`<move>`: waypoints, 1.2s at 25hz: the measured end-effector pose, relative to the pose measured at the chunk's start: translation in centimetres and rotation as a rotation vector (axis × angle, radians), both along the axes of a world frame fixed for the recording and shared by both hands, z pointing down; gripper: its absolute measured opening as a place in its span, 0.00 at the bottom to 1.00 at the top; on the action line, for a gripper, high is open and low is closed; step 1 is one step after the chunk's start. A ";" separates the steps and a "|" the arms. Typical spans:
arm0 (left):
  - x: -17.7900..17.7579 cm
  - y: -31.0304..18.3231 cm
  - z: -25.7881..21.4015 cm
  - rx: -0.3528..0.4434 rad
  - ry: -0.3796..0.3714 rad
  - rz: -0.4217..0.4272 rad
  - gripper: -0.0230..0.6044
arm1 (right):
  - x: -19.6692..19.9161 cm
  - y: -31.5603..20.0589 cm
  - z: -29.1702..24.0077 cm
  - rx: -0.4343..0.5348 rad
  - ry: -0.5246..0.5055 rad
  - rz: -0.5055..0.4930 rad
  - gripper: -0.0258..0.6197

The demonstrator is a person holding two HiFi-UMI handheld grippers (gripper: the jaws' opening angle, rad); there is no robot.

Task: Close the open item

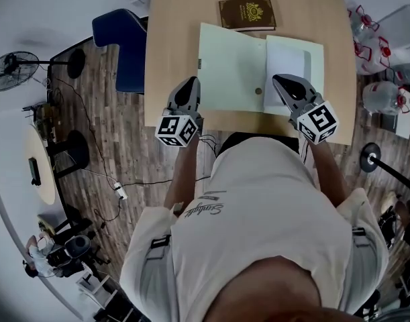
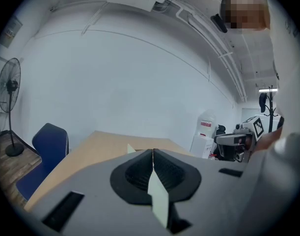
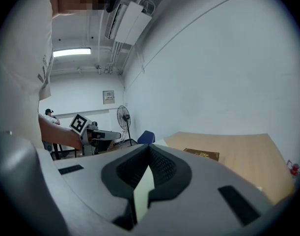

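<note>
Lying open and flat on the wooden table [image 1: 178, 19], the pale green folder [image 1: 231, 72] sits near the front edge, with a white paper [image 1: 288, 59] on its right half. A brown book [image 1: 247, 13] rests just beyond it.

The left gripper [image 1: 188, 82] reaches in at the folder's near-left corner. Its jaws are pressed together on a thin pale green edge of the folder [image 2: 158, 195].

The right gripper [image 1: 277, 79] lies over the right half, tip on the white paper's near-left part. Its jaws are also pinched on a thin pale sheet [image 3: 141, 191]. It looks like the folder's edge, but I can't tell whether the paper is caught too.

A blue chair [image 1: 121, 39] stands left of the table.
</note>
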State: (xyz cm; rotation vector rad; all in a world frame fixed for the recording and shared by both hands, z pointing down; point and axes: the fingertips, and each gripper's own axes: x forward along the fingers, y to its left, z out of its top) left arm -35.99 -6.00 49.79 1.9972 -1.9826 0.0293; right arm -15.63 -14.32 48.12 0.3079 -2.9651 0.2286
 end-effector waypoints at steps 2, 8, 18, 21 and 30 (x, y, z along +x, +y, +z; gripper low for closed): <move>-1.2 0.1 0.8 -0.006 0.025 0.008 0.06 | -0.9 0.1 0.0 0.008 0.003 0.011 0.03; -3.6 0.6 4.2 -0.036 0.047 0.081 0.06 | -2.6 1.0 0.6 0.029 0.012 0.074 0.03; -4.6 -0.5 10.9 -0.147 0.125 0.193 0.06 | -0.8 0.5 0.8 0.026 0.057 0.207 0.03; -4.6 -0.5 11.9 -0.155 0.156 0.200 0.06 | -0.7 1.0 1.1 0.022 0.076 0.214 0.03; -0.4 -2.2 10.7 -0.081 0.256 0.308 0.06 | -1.6 1.8 1.5 0.014 0.089 0.204 0.03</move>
